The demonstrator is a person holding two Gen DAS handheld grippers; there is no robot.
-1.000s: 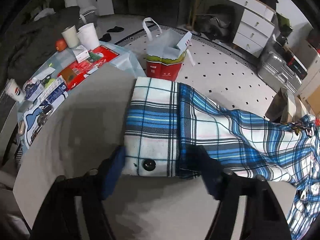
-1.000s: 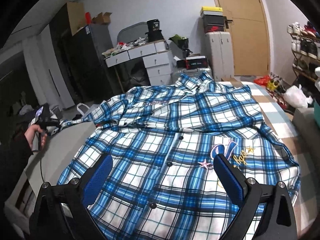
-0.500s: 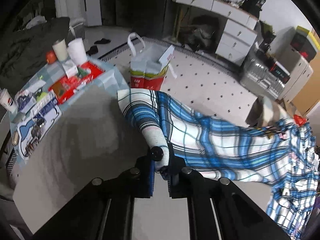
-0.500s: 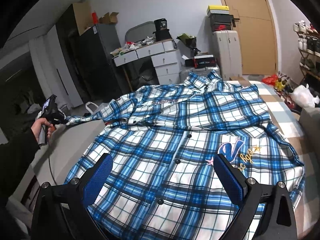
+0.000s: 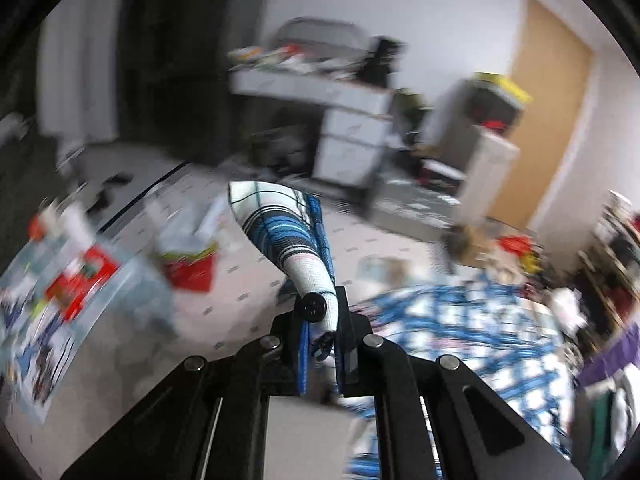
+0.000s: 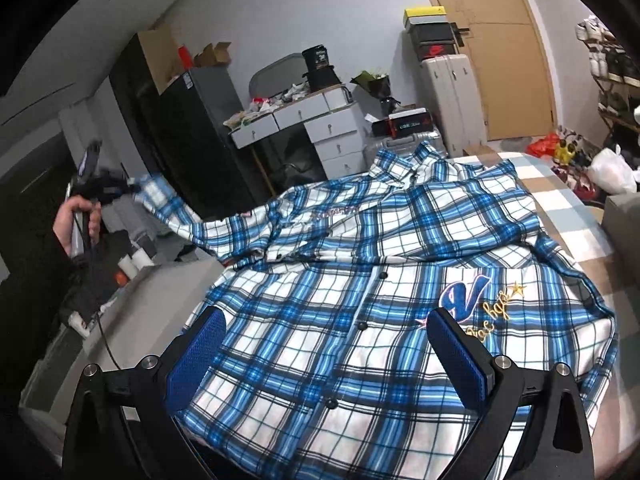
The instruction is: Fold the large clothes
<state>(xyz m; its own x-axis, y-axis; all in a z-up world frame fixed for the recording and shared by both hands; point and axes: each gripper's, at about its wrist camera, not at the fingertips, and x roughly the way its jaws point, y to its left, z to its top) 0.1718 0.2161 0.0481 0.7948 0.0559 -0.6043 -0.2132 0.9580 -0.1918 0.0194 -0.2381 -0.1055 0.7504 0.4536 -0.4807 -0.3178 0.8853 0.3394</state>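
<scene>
One plaid shirt (image 6: 380, 280) lies spread, front up, on the bed (image 6: 576, 196) just ahead of your right tongs (image 6: 328, 356), whose pads stand wide apart above its hem, gripping nothing. Near their right pad you can see a blue "V" patch (image 6: 464, 294) with gold script too small to read and one gold star. Your left tongs (image 5: 322, 336) are clamped on the cuff (image 5: 316, 300) of one sleeve, lifted clear of the bed. Four dark front buttons show.

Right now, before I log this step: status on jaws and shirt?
Left gripper shut on sleeve cuff, lifted clear. Right gripper open over plaid shirt, which lies spread flat. Nothing in the way.
</scene>
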